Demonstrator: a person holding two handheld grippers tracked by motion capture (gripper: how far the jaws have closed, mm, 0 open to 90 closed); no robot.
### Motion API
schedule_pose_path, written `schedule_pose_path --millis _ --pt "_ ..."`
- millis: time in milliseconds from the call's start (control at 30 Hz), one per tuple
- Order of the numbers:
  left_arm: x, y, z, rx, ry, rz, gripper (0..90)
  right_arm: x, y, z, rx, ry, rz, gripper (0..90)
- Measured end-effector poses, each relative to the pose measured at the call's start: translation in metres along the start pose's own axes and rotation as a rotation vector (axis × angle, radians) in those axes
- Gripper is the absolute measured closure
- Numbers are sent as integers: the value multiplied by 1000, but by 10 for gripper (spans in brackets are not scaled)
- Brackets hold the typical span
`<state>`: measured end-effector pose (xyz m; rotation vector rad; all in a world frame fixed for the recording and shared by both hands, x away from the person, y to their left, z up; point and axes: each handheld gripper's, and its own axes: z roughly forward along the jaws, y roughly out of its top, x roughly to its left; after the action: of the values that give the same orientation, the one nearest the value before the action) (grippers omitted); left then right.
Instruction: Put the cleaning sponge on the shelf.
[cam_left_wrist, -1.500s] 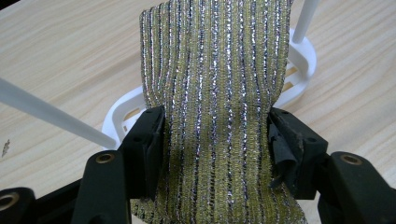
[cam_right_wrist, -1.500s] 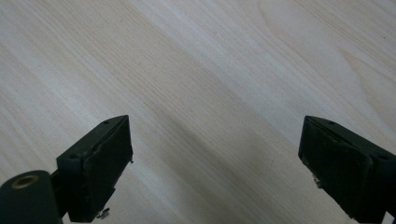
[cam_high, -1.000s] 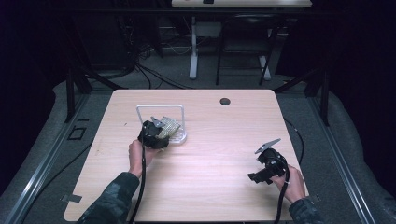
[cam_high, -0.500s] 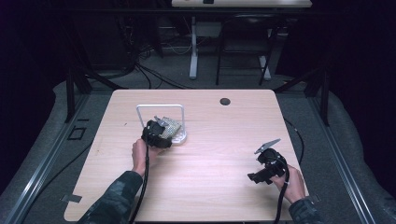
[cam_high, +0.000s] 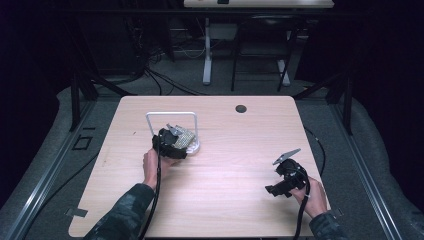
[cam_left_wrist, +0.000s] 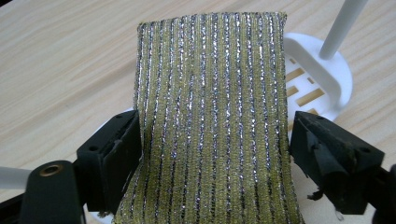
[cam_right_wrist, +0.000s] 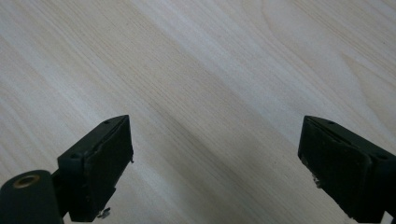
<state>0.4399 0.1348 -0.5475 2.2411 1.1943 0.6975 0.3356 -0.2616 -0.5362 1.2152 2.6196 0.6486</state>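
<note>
A gold sponge (cam_left_wrist: 212, 93) with silver stripes lies across a white slotted holder (cam_left_wrist: 327, 79) on the table's left half. My left gripper (cam_left_wrist: 215, 140) straddles the sponge's near end; its jaws have just been opening and now stand level with the sponge's two side edges without squeezing it. From above, the left gripper (cam_high: 170, 142) sits at the holder's white arched handle (cam_high: 170, 114), with the sponge (cam_high: 184, 137) just beyond it. My right gripper (cam_right_wrist: 215, 140) stands wide open over bare wood with nothing between its jaws, near the table's front right (cam_high: 280, 185).
The wooden table (cam_high: 235, 150) has a dark round hole (cam_high: 241, 108) near its far edge. Dark floor, cables and the legs of another desk (cam_high: 207, 55) lie beyond. Both forearms come in from the near edge.
The left gripper has shifted slightly toward the holder and its jaws have spread off the sponge. The right hand and gripper have stayed in place.
</note>
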Motion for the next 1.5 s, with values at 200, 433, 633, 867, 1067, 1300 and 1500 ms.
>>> schedule_pose_path --millis 200,433,633,867,1067,1300,1500 --pt "-2 3 -5 -17 -19 7 138 0 0 -1 -1 0 0 98" --pt "-4 8 -17 -23 -56 24 29 0 -1 -2 1 -2 6 99" --pt "-5 10 -33 -36 -78 33 2 -1 -2 -4 -14 -13 3 100" --pt "-8 8 -47 -26 -125 51 2 -1 -3 -5 -25 -18 7 102" --pt "-9 0 -60 -19 -145 77 1 -2 -4 -6 -23 -16 14 103" --pt "-5 -13 -78 -35 -130 82 1 -2 -4 -5 -19 -23 6 104" --pt "-1 -24 -89 -25 -138 75 1 -4 -6 -6 -21 -25 12 104"
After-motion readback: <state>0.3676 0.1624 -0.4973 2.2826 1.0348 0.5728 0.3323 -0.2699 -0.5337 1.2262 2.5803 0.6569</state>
